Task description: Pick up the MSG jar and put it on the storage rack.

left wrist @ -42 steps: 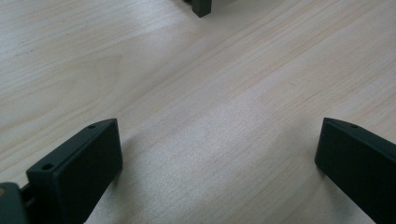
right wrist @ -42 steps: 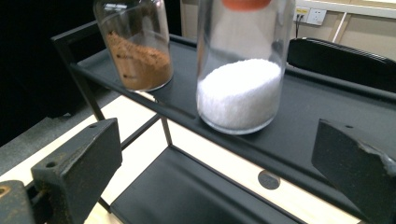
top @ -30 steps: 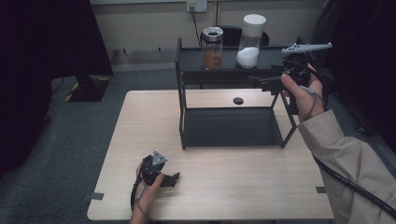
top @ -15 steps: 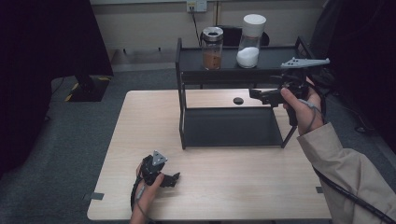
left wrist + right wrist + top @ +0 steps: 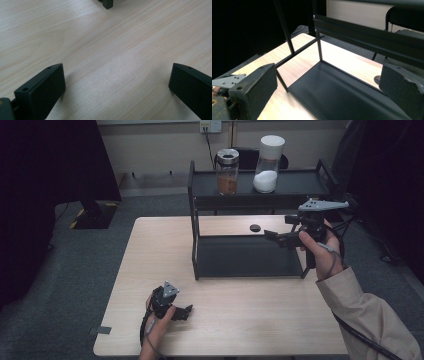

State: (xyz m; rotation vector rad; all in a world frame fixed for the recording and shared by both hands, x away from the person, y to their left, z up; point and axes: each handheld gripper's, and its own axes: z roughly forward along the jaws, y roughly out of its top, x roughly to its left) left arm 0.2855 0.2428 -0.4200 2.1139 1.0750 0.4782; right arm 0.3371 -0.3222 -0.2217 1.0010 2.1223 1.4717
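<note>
The right gripper (image 5: 272, 235), jaws apart and empty, hangs beside the black rack (image 5: 240, 257), the small dark cap (image 5: 255, 227) lying just at its ten o'clock, far nearer than the open, table-resting left gripper (image 5: 186, 310).

Small dark disc (image 5: 255, 227) — identity unclear

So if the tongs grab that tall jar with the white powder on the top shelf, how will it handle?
The tall jar is narrow for its height, so a push near its white lid would probably tip it. Its clear wall looks smooth, likely glass or hard plastic: stiff but perhaps slippery. The white powder fills just the bottom part, so it is probably bottom-heavy and steadier gripped low.
</note>
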